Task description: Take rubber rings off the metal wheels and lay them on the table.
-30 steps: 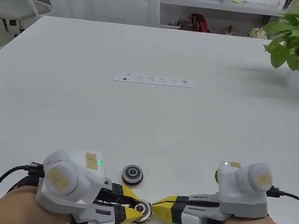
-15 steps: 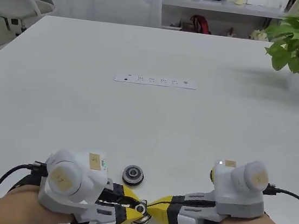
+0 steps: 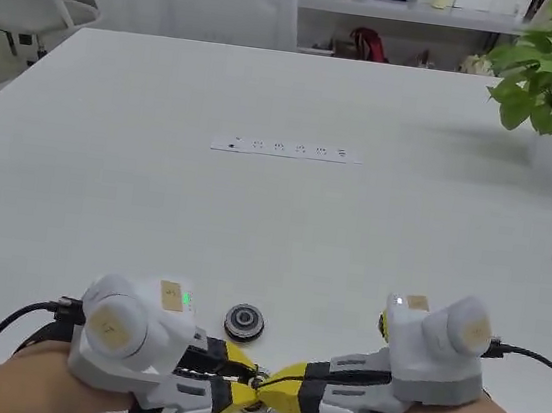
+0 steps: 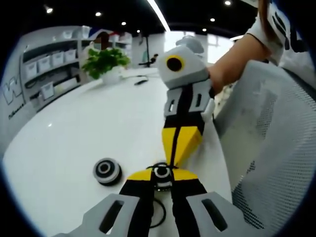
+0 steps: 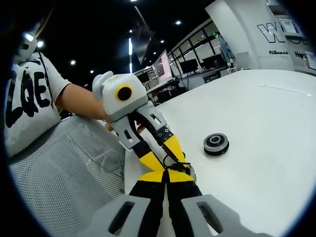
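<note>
White tabletop (image 3: 285,218). Left tongs (image 3: 245,389) clamped on small silver metal wheel (image 4: 161,173). Right tongs (image 3: 274,388) narrow, tip-to-tip opposite, apparently nipping thin black rubber ring (image 4: 164,212). Step: stripping. Next: draw right tongs away, lay ring down. Second black-ringed wheel (image 3: 244,320) just beyond left tips.

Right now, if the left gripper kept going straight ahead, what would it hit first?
The right gripper. The left gripper is clamped on a small metal wheel, and the right one's yellow jaws meet it nose to nose just beyond, seemingly touching.
</note>
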### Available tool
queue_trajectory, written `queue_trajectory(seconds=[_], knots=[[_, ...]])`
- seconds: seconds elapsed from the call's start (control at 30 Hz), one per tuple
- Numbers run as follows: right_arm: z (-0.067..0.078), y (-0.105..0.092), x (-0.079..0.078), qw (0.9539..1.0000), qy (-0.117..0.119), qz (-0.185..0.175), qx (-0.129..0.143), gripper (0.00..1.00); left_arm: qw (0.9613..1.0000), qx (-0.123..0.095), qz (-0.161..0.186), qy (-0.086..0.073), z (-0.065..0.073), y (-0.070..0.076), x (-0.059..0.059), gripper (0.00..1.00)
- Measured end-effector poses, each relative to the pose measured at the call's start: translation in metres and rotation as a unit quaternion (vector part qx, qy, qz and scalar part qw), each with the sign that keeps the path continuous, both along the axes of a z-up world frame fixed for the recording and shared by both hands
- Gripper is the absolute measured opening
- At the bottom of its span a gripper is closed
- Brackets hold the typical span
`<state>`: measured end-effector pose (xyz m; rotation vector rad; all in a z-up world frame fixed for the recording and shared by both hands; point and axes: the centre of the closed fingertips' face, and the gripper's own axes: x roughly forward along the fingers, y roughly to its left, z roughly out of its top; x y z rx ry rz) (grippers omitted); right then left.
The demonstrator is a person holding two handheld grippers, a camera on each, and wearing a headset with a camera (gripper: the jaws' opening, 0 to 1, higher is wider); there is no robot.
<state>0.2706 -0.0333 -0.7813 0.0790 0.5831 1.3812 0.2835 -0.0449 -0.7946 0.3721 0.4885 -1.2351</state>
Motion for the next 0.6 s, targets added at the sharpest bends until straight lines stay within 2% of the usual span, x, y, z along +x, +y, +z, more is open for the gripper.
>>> queue_trajectory(seconds=[0.07,0.2,0.37,0.4,0.47,0.5,0.6], knots=[[-0.004,-0.004,0.004,0.9998,-0.013,-0.006,-0.011,0.0,1.0,-0.002,0.002,0.004,0.0,0.0,0.0,0.12],[-0.009,-0.008,0.007,0.9997,-0.013,-0.014,-0.017,0.0,1.0,-0.004,-0.002,-0.001,0.0,0.0,0.0,0.12],[-0.007,-0.01,0.01,0.9996,-0.013,-0.021,-0.015,0.0,0.9999,-0.012,-0.003,0.006,0.001,0.0,-0.001,0.14],[-0.006,-0.01,0.01,0.9996,-0.013,-0.022,-0.015,0.0,0.9998,-0.014,-0.003,0.012,0.001,0.0,-0.001,0.14],[-0.005,-0.01,0.01,0.9996,-0.012,-0.022,-0.013,0.0,0.9995,-0.023,-0.005,0.019,0.004,0.0,-0.001,0.15],[-0.005,-0.01,0.01,0.9996,-0.012,-0.022,-0.013,0.0,0.9995,-0.024,-0.004,0.017,0.006,0.0,-0.001,0.15],[-0.003,-0.009,0.011,0.9996,-0.012,-0.023,-0.01,0.0,0.9987,-0.045,0.001,0.023,0.016,-0.002,0.001,0.16]])
